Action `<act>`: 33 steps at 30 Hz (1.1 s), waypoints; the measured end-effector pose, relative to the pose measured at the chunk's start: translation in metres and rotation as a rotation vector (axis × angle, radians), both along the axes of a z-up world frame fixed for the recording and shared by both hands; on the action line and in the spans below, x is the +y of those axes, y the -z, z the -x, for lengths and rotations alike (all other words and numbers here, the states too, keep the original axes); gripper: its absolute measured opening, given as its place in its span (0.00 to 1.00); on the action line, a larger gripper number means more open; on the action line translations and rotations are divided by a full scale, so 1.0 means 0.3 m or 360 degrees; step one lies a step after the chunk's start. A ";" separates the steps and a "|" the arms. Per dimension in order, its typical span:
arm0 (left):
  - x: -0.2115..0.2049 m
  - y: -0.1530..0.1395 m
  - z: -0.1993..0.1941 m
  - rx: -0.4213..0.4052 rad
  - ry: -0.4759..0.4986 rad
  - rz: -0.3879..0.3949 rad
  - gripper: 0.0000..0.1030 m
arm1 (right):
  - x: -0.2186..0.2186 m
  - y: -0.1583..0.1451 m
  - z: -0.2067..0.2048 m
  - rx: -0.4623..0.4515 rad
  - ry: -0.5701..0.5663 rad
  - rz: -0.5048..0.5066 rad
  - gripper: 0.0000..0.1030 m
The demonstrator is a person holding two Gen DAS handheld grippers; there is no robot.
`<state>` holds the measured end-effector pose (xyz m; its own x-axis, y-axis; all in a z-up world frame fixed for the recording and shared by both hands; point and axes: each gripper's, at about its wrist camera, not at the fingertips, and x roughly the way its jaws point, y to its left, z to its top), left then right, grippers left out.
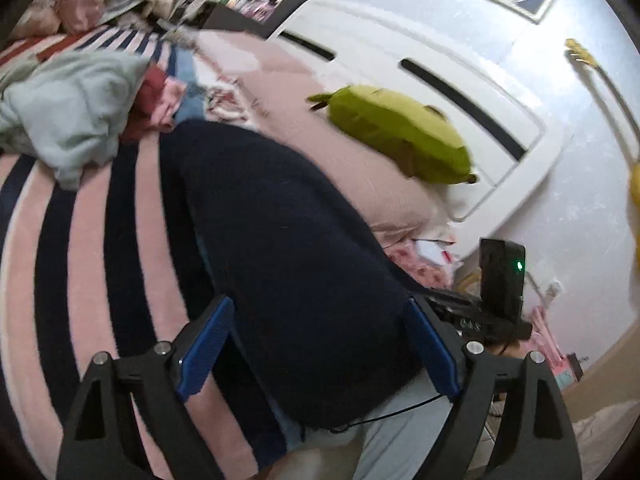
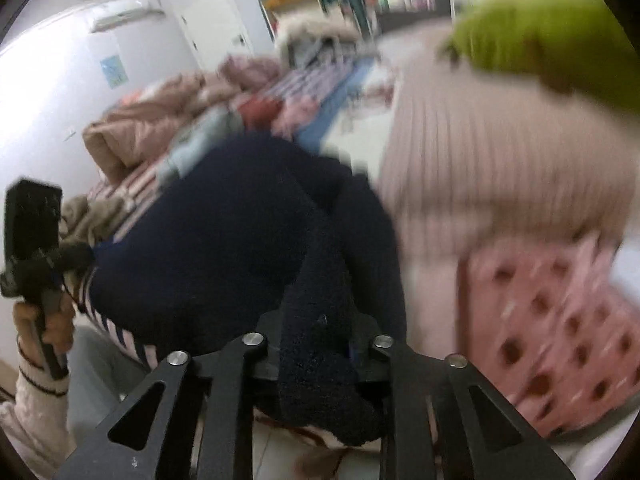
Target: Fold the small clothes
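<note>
A dark navy fuzzy garment (image 1: 288,248) lies on the pink and navy striped bedspread (image 1: 80,240). My left gripper (image 1: 320,316) is open, its blue pads (image 1: 208,344) standing on either side of the garment's near part. My right gripper (image 2: 316,340) is shut on a fold of the same navy garment (image 2: 224,240), which bunches between its jaws and hangs toward the camera. The right gripper's body also shows in the left wrist view (image 1: 500,280), at the garment's right edge. The left gripper's body shows in the right wrist view (image 2: 32,232), held by a hand.
A pile of other clothes, pale grey-green (image 1: 68,112) and red, lies at the far left of the bed. A green plush toy (image 1: 400,132) rests on a pink ribbed pillow (image 2: 480,168). A white headboard (image 1: 440,68) stands behind. A pink dotted cloth (image 2: 560,320) lies at the right.
</note>
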<state>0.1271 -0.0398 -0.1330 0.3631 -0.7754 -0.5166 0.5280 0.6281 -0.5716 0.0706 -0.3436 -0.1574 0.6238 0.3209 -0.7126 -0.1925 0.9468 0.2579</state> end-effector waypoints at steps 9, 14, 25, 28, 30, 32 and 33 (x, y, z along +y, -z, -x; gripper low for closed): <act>-0.030 0.105 -0.102 0.0321 0.0029 0.0194 0.90 | -0.112 0.072 -0.063 0.0133 0.0019 -0.0327 0.68; -0.007 0.089 -0.071 0.0269 -0.0004 0.0161 0.51 | -0.104 0.088 -0.075 0.0167 -0.0065 -0.0488 0.39; 0.283 0.064 0.108 0.0220 -0.0040 0.0089 0.41 | 0.215 0.045 -0.004 0.0226 -0.0484 -0.0613 0.32; 0.338 0.082 0.141 0.0237 -0.0024 0.0031 0.42 | 0.277 0.076 -0.010 0.0329 -0.0554 -0.0627 0.43; 0.349 0.094 0.145 0.0239 -0.0023 -0.0008 0.46 | 0.280 0.073 -0.030 0.0332 -0.0539 -0.0544 0.56; 0.364 0.090 0.135 0.0239 -0.0024 0.0011 0.50 | 0.258 0.053 -0.047 0.0319 -0.0511 -0.0499 0.66; 0.369 0.077 0.128 0.0226 -0.0031 0.0013 0.54 | 0.243 0.039 -0.044 0.0309 -0.0490 -0.0494 0.68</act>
<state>0.0888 0.0710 -0.1561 0.3018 -0.7732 -0.5577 0.4289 0.6326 -0.6449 0.0840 -0.2705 -0.1691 0.3309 0.6861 -0.6479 -0.3721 0.7258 0.5786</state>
